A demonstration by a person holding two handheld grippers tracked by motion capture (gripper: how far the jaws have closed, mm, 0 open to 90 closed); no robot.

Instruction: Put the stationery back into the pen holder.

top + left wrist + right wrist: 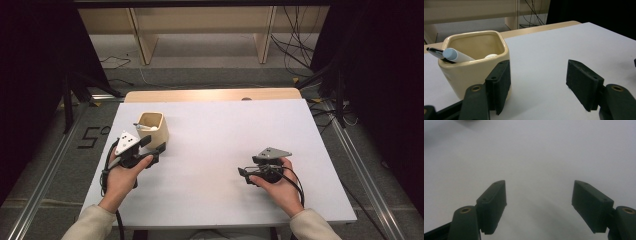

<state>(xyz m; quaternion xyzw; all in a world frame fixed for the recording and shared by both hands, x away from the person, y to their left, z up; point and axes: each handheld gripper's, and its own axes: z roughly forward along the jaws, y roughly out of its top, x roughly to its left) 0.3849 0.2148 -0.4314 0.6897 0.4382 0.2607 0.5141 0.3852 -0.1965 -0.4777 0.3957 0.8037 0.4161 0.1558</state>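
The cream, square-mouthed ceramic cup, holding a light-blue-capped pen, stands near the white table's far left corner. My left gripper sits just beside the cup, jaws open and empty, one pad against its wall. My right gripper, also open and empty, rests well away toward the near right.

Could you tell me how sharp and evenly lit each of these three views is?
High view: the white table is bright and fairly sharp, its surroundings fall into deep shadow. Left gripper view: the cream cup and pen are clear, the near jaws soft. Right gripper view: hazy, the tabletop featureless, with faint jaw shadows.
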